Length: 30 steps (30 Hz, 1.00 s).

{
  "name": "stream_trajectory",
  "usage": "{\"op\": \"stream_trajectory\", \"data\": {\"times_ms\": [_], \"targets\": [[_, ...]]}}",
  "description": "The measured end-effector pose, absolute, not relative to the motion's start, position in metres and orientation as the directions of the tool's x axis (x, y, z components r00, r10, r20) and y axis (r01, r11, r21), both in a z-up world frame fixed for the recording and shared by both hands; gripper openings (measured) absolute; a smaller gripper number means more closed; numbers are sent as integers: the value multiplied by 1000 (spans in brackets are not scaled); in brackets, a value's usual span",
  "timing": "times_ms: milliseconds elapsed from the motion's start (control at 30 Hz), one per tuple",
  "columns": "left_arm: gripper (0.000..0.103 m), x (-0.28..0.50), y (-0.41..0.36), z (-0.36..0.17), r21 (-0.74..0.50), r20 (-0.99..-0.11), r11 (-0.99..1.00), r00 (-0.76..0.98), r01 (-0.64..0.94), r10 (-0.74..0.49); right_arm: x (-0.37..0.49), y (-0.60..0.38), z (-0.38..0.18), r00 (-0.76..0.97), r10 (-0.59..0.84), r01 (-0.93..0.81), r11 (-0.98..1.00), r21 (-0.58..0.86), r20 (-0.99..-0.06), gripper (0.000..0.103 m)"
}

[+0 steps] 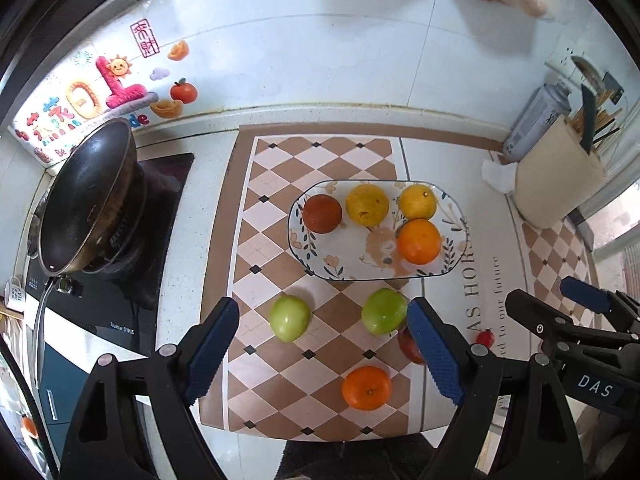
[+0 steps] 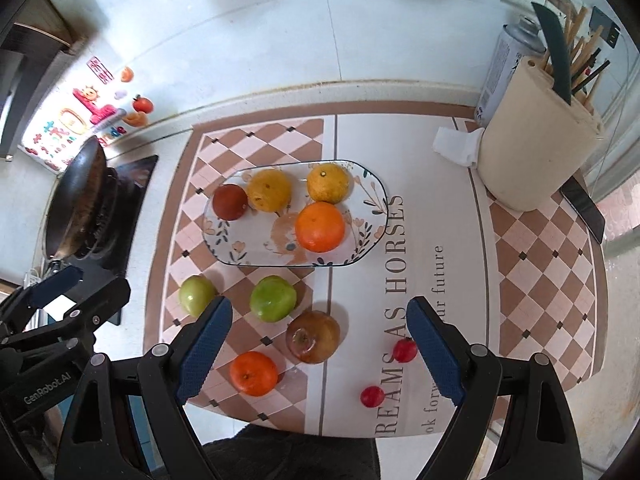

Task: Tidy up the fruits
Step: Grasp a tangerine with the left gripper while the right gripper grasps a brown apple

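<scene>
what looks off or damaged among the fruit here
The brownish fruit on the mat in front of the plate looks bruised: blotchy brown skin with a pale, sunken patch around its stem end. The other fruits look sound. Six fruits are not on the plate.

Four fruits on plate (image 2: 376, 216), six fruits before it, wok (image 2: 76, 200) left

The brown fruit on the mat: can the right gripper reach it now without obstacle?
Probably yes. The right gripper is open and empty, and the brown fruit lies between its fingers' line, apart from the nearby orange and green fruit.
</scene>
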State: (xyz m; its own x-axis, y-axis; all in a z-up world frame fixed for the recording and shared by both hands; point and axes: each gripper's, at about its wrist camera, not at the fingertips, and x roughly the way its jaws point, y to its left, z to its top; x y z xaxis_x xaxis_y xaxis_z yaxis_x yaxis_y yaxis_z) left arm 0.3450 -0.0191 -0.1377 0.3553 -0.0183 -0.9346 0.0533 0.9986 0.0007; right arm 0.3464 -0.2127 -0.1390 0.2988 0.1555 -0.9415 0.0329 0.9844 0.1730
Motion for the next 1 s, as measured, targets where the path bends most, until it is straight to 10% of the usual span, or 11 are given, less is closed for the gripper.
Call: {"op": "stream_trajectory", "data": {"times_ms": [267, 600, 700, 1000], "targets": [[96, 339, -11, -150, -2, -944, 999, 329, 45, -17, 336, -205, -152, 272, 186, 13, 980, 197, -944, 91], [102, 330, 2, -259, 85, -992, 996, 99, 18, 83, 346, -193, -297, 18, 247, 54, 967, 248, -969, 91], [102, 325, 4, -278, 67, -997, 998, 48, 16, 66, 349, -187, -325, -20, 248, 48, 968, 247, -968, 69], [102, 312, -23, -318, -78, -991, 994, -113, 70, -70, 327, -214, -327, -30, 224, 45, 974, 222, -974, 68]]}}
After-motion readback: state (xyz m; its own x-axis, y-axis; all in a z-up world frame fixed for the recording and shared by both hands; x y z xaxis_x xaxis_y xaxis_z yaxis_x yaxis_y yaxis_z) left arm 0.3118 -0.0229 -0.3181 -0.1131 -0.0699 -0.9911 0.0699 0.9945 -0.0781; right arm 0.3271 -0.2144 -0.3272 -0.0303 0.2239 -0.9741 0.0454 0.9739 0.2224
